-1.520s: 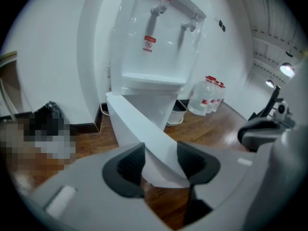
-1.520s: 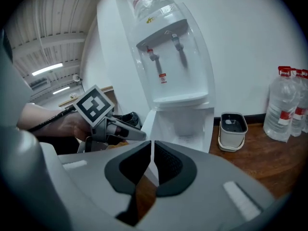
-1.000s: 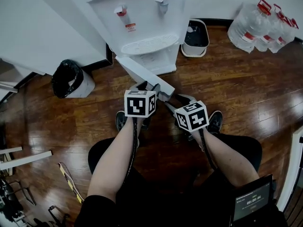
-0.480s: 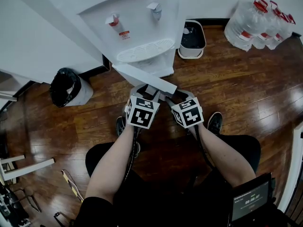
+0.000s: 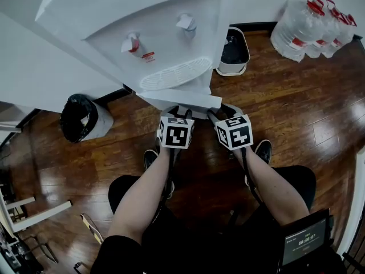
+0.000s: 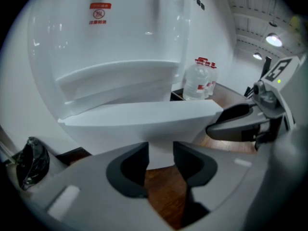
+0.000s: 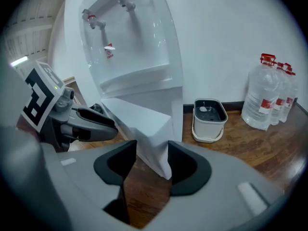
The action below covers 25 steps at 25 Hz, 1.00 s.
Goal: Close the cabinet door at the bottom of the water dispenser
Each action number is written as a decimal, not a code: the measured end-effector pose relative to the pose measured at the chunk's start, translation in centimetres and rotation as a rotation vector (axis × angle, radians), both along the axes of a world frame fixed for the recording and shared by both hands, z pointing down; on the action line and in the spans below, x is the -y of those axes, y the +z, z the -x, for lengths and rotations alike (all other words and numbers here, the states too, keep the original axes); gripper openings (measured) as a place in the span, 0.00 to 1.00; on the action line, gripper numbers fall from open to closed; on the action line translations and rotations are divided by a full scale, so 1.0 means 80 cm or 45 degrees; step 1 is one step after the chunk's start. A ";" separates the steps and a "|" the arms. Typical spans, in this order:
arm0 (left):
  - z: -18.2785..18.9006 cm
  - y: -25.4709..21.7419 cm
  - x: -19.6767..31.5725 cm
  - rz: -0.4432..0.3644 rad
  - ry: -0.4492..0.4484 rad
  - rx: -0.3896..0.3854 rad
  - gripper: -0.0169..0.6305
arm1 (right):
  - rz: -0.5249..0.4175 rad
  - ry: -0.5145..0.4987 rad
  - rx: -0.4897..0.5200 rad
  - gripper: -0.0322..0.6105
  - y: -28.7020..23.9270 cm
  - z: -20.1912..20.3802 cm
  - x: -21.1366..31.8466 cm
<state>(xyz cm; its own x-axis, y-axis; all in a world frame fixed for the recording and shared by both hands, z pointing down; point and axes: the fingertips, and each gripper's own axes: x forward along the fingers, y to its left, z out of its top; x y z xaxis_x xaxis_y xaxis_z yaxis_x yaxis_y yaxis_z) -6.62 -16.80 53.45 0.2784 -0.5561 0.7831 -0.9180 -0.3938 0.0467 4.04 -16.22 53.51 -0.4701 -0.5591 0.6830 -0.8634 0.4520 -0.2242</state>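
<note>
The white water dispenser [image 5: 142, 33] fills the top of the head view. Its bottom cabinet door [image 5: 182, 100] stands partly open, its top edge a white slab just ahead of both grippers. My left gripper [image 5: 178, 113] points down at the door's left part; in the left gripper view the door face [image 6: 139, 121] fills the gap ahead of the left gripper [image 6: 161, 150]. My right gripper [image 5: 223, 114] is at the free end; the door's corner [image 7: 144, 124] stands between the right gripper's [image 7: 151, 150] jaws. Both pairs of jaws have just been closing a little, and I see no pad pressing on the door.
A black-bagged bin [image 5: 80, 116] stands on the wooden floor at the left, a small white bucket [image 5: 234, 50] right of the dispenser. Large water bottles [image 5: 311, 30] stand at the far right. A screen [image 5: 305, 244] sits by my right knee.
Both grippers have moved forward toward the dispenser. The door has swung from a diagonal, wide-open stand to lying almost across the dispenser's front.
</note>
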 end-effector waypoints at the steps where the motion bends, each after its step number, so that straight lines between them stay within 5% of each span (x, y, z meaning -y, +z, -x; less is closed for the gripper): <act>1: 0.000 0.001 0.007 -0.013 -0.023 -0.006 0.30 | -0.008 0.004 -0.005 0.37 0.000 -0.001 0.006; 6: -0.013 -0.003 0.026 -0.040 -0.069 -0.065 0.40 | -0.077 -0.032 -0.154 0.48 0.008 -0.001 0.027; 12: -0.020 -0.015 0.036 0.001 -0.128 -0.154 0.37 | -0.088 -0.040 -0.184 0.49 0.018 -0.001 0.059; 17: -0.004 -0.003 0.047 -0.028 -0.130 -0.088 0.37 | -0.107 -0.034 -0.213 0.50 0.021 -0.003 0.085; 25: 0.004 -0.005 0.065 -0.016 -0.227 -0.113 0.36 | -0.123 -0.104 -0.245 0.48 0.019 -0.005 0.112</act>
